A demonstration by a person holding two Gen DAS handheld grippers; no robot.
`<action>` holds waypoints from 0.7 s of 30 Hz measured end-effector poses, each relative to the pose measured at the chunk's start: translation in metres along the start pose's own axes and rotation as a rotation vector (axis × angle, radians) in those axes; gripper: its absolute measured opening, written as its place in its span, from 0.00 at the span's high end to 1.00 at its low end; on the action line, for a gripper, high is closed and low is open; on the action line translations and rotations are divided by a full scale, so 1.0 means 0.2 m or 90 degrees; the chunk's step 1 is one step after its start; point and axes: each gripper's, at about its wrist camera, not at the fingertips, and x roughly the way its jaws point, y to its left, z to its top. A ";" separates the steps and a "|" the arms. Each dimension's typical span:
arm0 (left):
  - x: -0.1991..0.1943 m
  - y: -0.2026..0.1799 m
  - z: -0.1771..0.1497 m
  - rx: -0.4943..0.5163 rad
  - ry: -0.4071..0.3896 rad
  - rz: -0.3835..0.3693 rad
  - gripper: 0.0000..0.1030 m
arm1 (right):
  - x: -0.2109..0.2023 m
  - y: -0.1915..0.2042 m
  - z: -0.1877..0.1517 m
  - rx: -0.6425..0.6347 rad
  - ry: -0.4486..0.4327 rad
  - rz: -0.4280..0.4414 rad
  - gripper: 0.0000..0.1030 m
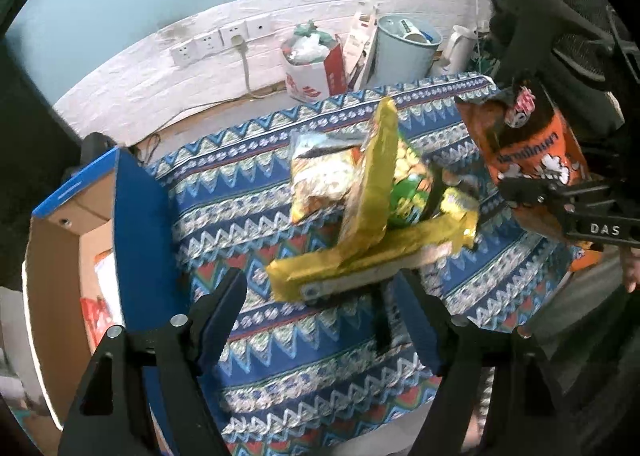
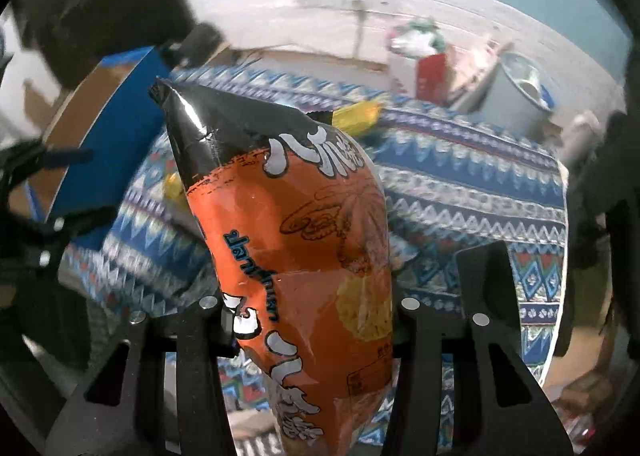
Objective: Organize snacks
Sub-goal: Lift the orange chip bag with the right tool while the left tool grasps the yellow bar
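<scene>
An orange bag [image 2: 304, 240] is clamped in the right tool [image 2: 312, 320], lifted above the tabletop [image 1: 280, 192]. The left tool [image 1: 320, 296] is held apart, empty, above yellow packets [image 1: 372, 192] beside a box [image 1: 136, 216].

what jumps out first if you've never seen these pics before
The orange and black snack bag fills the right wrist view, clamped in the right gripper above the patterned tablecloth. In the left wrist view, a heap of yellow snack packets sits mid-table ahead of the open left gripper, with a blue-edged cardboard box at the left.
</scene>
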 end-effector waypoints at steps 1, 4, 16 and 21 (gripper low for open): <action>0.01 -0.01 0.03 0.000 0.001 -0.005 0.25 | 0.00 -0.03 0.02 0.013 -0.005 -0.002 0.56; 0.04 -0.04 0.10 0.004 0.004 -0.009 0.25 | 0.00 -0.11 0.06 0.044 -0.017 -0.004 0.56; 0.33 -0.22 0.40 0.032 0.058 -0.039 0.25 | 0.12 -0.32 0.11 0.128 -0.022 -0.018 0.56; 0.45 -0.29 0.44 0.062 0.074 -0.036 0.25 | 0.16 -0.37 0.13 0.146 -0.019 -0.013 0.56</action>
